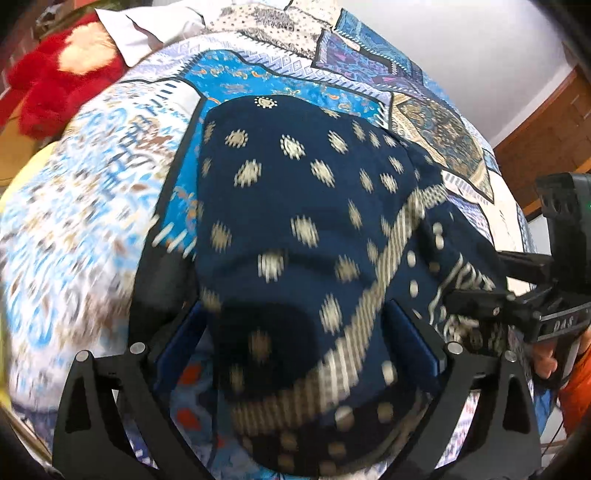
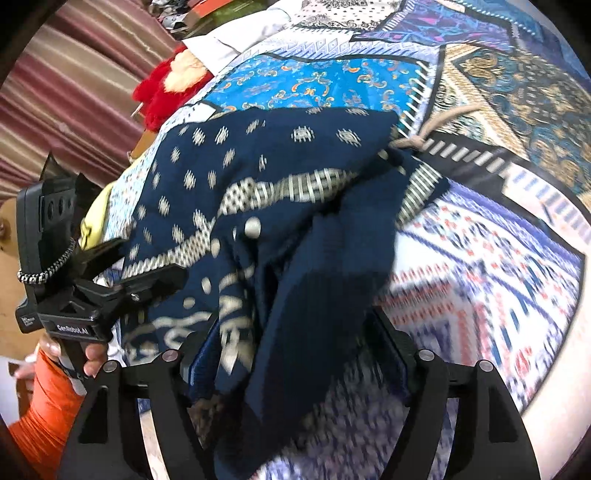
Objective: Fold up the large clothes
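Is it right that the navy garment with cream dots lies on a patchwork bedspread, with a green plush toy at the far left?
Not quite: the plush toy is red, as the left wrist view shows. The navy garment does lie on the patchwork bedspread.

Bright even light, heavy motion blur, fisheye bending with dark corners.

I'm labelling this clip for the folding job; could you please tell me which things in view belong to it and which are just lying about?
Part of the job:
- dark navy garment with cream dots and striped bands
- left gripper, jaws wide
- right gripper, jaws apart
- patchwork blue bedspread, the folding surface

Lying about:
- red fluffy plush toy
- white cloth
- striped maroon curtain
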The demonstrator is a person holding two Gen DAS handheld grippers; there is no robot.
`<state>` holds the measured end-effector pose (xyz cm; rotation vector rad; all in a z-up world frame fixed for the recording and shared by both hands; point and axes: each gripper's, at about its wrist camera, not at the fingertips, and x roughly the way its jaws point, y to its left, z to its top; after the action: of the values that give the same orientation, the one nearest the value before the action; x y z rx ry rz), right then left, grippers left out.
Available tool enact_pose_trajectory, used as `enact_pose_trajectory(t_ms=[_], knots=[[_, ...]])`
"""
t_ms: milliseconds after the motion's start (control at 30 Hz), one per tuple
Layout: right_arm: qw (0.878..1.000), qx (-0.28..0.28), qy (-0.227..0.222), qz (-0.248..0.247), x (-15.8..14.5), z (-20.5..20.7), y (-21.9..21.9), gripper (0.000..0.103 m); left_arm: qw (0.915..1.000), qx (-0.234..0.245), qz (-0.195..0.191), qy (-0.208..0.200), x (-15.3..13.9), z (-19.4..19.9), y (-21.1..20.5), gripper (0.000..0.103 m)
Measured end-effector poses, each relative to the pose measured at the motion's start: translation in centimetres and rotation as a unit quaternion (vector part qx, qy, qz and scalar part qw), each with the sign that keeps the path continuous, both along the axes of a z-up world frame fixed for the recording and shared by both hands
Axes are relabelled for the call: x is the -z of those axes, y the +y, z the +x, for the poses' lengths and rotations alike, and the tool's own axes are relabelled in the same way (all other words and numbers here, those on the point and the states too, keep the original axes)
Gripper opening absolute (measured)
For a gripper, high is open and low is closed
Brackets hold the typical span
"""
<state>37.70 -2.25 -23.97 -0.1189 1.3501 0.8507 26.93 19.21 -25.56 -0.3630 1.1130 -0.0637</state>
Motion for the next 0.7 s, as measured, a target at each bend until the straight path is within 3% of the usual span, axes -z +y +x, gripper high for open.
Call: enact_pose_trajectory(t_ms=[67, 367, 467, 567, 700], knots=[[1.000, -0.003, -0.005, -0.005, -0.4, -0.9, -1.0, 0.074, 1.0000, -0.007, -0.003, -0.004, -0.1, -1.4, 0.2, 0.103], [0.998, 0.001, -0.043, -0.039, -2.2, -3.8, -4.6, 0.079, 0.9996, -0.008, 0.025, 0.004, -0.4, -6.1, -1.1, 0.103], [0.994, -0.004, -0.075, -0.079, -2.9, -4.3, -5.4, 0.079, 0.9969, 0.001, 0.075, -0.025, -3.1, -6.2, -1.5, 0.103], [0.994, 0.003, -0.100, -0.054, -5.1, -4.2, -6.3, 0.079, 0.9890, 0.012, 0.131, -0.068, -5.9, -5.8, -1.6, 0.103], [0.995, 0.036, -0.098, 0.008, -7.6, -2.2, -6.0, 0.080, 0.9832, 0.002, 0.155, -0.096, -7.6, -3.4, -0.9, 0.103]])
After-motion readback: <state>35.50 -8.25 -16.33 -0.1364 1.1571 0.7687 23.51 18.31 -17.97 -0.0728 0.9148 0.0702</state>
